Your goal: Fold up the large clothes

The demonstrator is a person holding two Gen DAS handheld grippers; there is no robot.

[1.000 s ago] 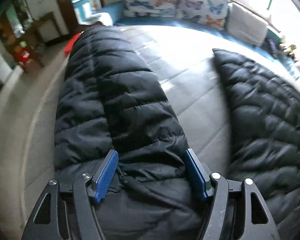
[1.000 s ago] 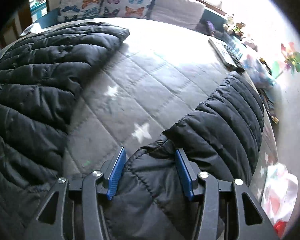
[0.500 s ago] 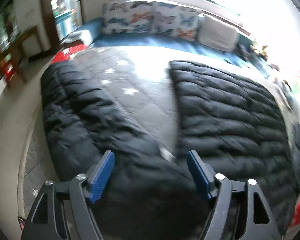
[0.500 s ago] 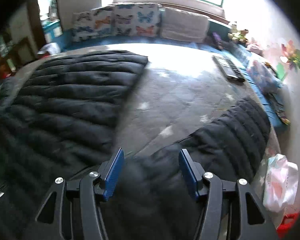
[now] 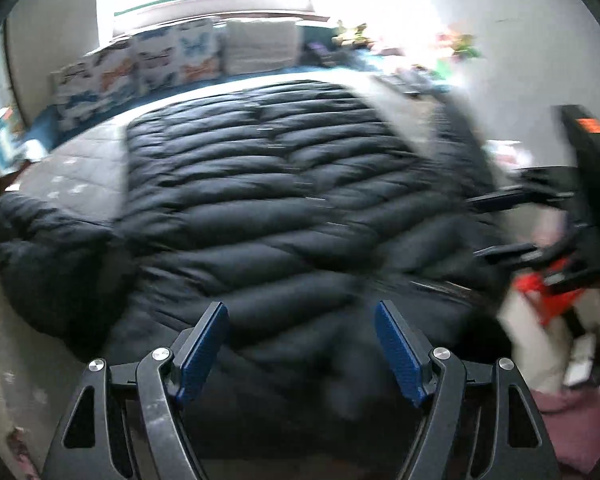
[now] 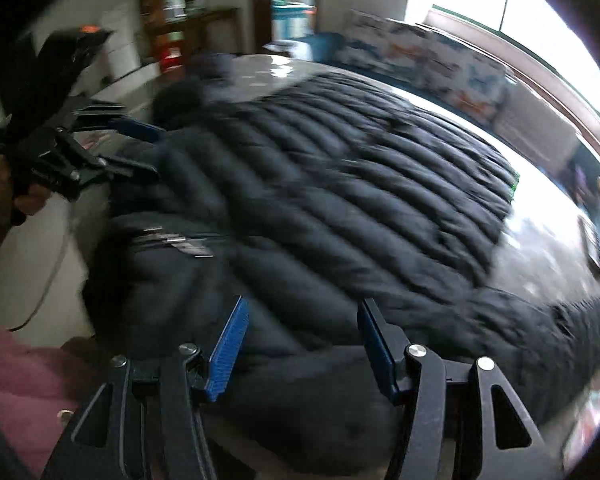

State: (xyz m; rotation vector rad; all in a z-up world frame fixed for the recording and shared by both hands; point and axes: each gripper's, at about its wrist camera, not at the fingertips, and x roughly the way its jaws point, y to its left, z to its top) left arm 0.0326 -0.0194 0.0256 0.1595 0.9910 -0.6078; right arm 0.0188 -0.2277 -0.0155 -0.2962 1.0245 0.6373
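A black quilted puffer jacket [image 5: 284, 184] lies spread on the bed, front up, with its zip [image 6: 180, 240] near the bed's edge. One sleeve [image 5: 40, 248] trails off to the left and the other sleeve [image 6: 560, 328] to the right. My left gripper [image 5: 300, 306] hovers open over the jacket's near end, its blue pads clear of the fabric. My right gripper [image 6: 303, 304] also stands open above the near end. Each wrist view shows the other tool: the left gripper [image 6: 140, 148] in a hand at the upper left, the right gripper [image 5: 500, 224] at the right. Both pictures are motion-blurred.
The grey quilted bed cover [image 5: 72, 168] with white stars shows around the jacket. Butterfly pillows [image 5: 140, 64] and a white cushion [image 5: 260, 46] line the far side under a bright window. A red object [image 5: 548, 292] sits beside the bed at right. A pink garment [image 6: 28, 380] is at lower left.
Both grippers have let go of the sleeves they pinched, opened wider, and swung in towards the jacket's middle, rising a little. The sleeves now lie on the bed.
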